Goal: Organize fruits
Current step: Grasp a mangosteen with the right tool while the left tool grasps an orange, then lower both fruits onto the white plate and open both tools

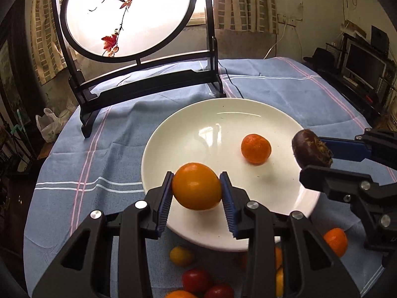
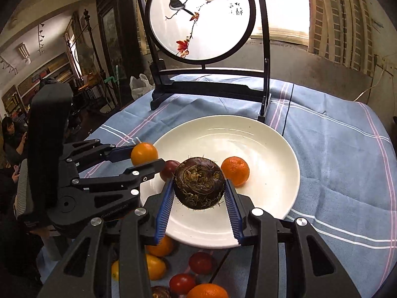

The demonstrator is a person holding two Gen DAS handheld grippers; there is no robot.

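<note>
Left gripper (image 1: 196,191) clamped on smooth, probably slippery yellow-orange fruit (image 1: 196,186), right gripper (image 2: 199,188) clamped on firm, rough brown bulb (image 2: 199,182), both gripped mid-sides, near white plate (image 1: 248,106)

Place: a lived-in home room, cluttered and old-fashioned
Bench: covered with a blue striped tablecloth (image 1: 273,87); a white plate (image 1: 188,124) lies on it, as at a household table
Ornament: a round painted screen (image 2: 201,17) with birds and red leaves in a dark wooden stand, at the far side of the bench
Window: checked curtains (image 1: 248,2) hang behind the screen; daylight comes through
Far right: a monitor (image 1: 364,59) among shelves crowded with small things
Far left: a tall dark framed panel (image 2: 114,32); shelves with pictures; a seated person (image 2: 12,136); a white plastic bag (image 2: 140,84) beyond the bench's edge
Walls: stained plaster with loose cables
</note>
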